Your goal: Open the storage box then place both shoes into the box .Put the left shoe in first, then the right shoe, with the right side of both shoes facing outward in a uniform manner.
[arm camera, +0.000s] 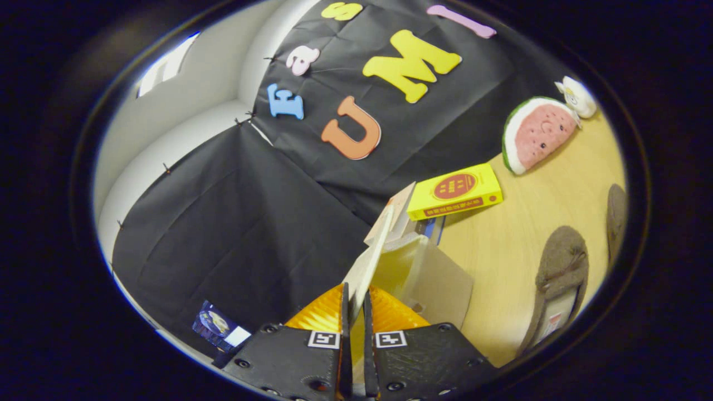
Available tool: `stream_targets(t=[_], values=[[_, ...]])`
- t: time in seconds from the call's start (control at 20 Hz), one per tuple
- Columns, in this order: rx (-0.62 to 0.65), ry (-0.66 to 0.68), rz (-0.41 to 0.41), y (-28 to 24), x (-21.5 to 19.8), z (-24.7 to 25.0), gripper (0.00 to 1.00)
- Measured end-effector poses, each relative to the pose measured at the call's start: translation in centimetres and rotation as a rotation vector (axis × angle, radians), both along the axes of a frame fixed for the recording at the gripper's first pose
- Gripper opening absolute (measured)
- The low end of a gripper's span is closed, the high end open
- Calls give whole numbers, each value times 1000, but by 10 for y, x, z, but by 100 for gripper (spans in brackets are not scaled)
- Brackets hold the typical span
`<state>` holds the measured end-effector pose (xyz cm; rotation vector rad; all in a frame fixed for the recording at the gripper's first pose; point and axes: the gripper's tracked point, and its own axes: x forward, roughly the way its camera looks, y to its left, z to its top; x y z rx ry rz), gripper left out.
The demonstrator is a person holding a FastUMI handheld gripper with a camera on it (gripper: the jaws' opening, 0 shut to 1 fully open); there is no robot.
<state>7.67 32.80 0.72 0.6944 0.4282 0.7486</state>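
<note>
**Lid pinched, box tipped open**

I have the gripper [354, 312] clamped on the storage box's lid [372, 256], both fingers pressing its thin edge. The lid's long axis runs away from me, tilting right. The box [429, 278] sits just beyond the fingers. Right of it, two grey shoes [560, 278] lie toes pointing far, on the pale wooden table [518, 234]. Yellow book [457, 192] and watermelon plush [537, 133] farther back.

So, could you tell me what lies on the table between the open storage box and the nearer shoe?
Bare tabletop in the gripper view: nothing lies between the storage box and the shoe. The claw is shut on the box's lid.
</note>
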Motion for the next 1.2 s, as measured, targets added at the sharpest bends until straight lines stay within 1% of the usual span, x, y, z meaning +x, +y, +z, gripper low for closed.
stream_targets(t=[0.3, 0.6, 0.65, 0.8, 0.85, 0.95, 1.05, 1.2], values=[[-73, -113, 38, 48, -2, 68, 9], [-177, -218, 84, 118, -7, 110, 9], [-189, -229, 92, 132, -8, 114, 9], [-226, -266, 112, 171, -9, 121, 14], [-236, -269, 121, 185, -10, 122, 14], [-266, -286, 137, 210, -5, 120, 18], [-290, -300, 150, 231, -4, 117, 24], [-316, -317, 161, 257, 0, 111, 27]])
